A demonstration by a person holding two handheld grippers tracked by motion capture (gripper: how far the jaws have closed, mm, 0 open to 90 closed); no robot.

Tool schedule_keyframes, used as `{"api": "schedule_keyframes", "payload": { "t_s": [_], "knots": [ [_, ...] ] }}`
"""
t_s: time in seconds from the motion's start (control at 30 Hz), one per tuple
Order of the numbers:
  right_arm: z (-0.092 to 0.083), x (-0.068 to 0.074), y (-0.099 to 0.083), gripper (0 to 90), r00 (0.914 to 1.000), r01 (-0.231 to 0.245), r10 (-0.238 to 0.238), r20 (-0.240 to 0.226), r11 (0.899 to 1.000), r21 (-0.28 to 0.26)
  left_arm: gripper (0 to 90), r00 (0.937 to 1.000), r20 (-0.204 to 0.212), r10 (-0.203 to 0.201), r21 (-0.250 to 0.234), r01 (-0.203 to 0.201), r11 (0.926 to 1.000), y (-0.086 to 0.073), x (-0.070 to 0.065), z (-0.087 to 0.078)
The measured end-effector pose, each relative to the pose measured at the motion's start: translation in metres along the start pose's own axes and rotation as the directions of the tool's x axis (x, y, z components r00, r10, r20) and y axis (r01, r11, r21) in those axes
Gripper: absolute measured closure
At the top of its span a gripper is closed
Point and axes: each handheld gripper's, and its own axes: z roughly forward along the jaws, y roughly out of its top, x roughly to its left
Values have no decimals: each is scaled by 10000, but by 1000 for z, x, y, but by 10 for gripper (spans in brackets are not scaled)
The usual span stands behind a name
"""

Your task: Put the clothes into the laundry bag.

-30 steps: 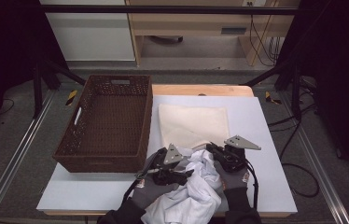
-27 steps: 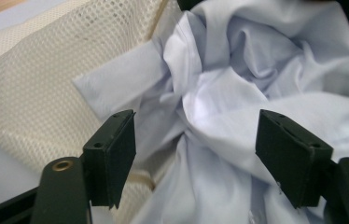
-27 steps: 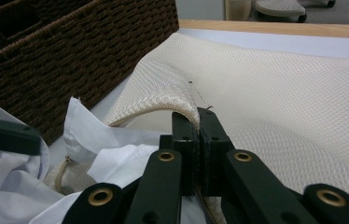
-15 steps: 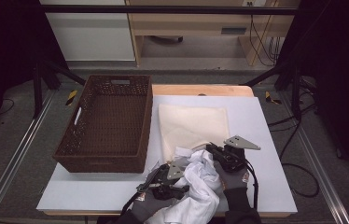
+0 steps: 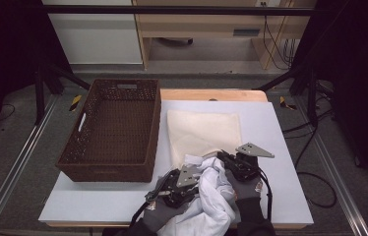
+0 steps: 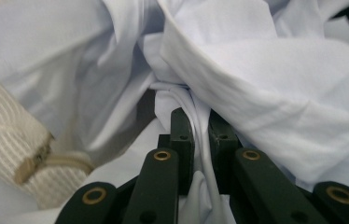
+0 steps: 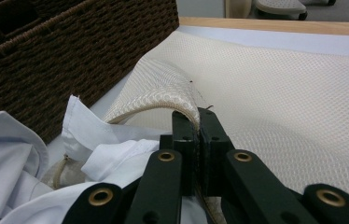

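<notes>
A crumpled white garment (image 5: 215, 206) lies at the table's near edge, its top fold against the mouth of a flat cream mesh bag (image 5: 204, 132). My left gripper (image 5: 198, 188) is pushed into the garment from the left. Its jaws have just been closing, and in the left gripper view they (image 6: 200, 122) pinch a fold of the white garment (image 6: 266, 60), with the mesh bag (image 6: 4, 135) at the left. My right gripper (image 5: 220, 157) is shut on the bag's near hem. In the right gripper view it (image 7: 198, 119) holds that hem (image 7: 163, 95) raised above the garment (image 7: 9, 158).
A dark brown wicker basket (image 5: 115, 129) stands on the left half of the white tabletop (image 5: 280, 147), close beside the bag; its wall (image 7: 70, 51) rises to the left in the right gripper view. Black frame rails run along both sides of the table.
My left gripper dropped toward the near edge into the garment and closed on a fold. The garment bunched up closer to the bag's mouth. The right gripper stayed put.
</notes>
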Motion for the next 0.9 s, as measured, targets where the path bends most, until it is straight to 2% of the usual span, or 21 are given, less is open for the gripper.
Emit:
{"api": "schedule_keyframes", "payload": {
  "t_s": [0.2, 0.3, 0.4, 0.47, 0.5, 0.63, 0.73, 0.77, 0.87, 0.9],
  "knots": [
    [1, 0, -1, 877, 10000, 28, -28, 20, 10000, 18, 826, 9999, -124, 55, -12, -55, 10000, 18, 2, 7],
    [1, 1, -1, 877, 10000, -5, 5, -14, 10000, 21, 825, 9988, -475, 92, 149, -85, 9999, 27, 9, 18],
    [2, 1, -1, 877, 10000, 34, -34, -7, 10000, 23, 825, 9978, -665, -21, 232, 36, 9997, 27, 15, 26],
    [2, 2, -1, 877, 10000, 42, -42, -42, 10000, 30, 824, 9963, -850, -126, 425, 162, 9990, 25, 21, 35],
    [2, 2, -1, 877, 10000, 65, -64, -70, 10000, 39, 821, 9947, -1013, -160, 631, 224, 9978, 20, 28, 45],
    [1, 4, 1, 877, 9999, 83, -83, -102, 10000, 23, 797, 9937, -1086, -279, 754, 363, 9965, 11, 36, 57],
    [1, 4, 1, 877, 9999, 112, -111, -103, 9999, 39, 746, 9934, -1109, -297, 630, 369, 9973, 10, 37, 58],
    [1, 4, 0, 877, 9999, 132, -131, -97, 9999, 63, 716, 9920, -1251, -161, 574, 235, 9981, 9, 36, 56],
    [1, 3, 0, 877, 9999, 101, -100, -106, 9999, 69, 613, 9920, -1253, -185, 485, 247, 9985, 9, 35, 51],
    [1, 3, 0, 877, 9999, 60, -60, -124, 10000, 43, 579, 9945, -1000, -297, 343, 333, 9989, 9, 34, 42]
  ]
}}
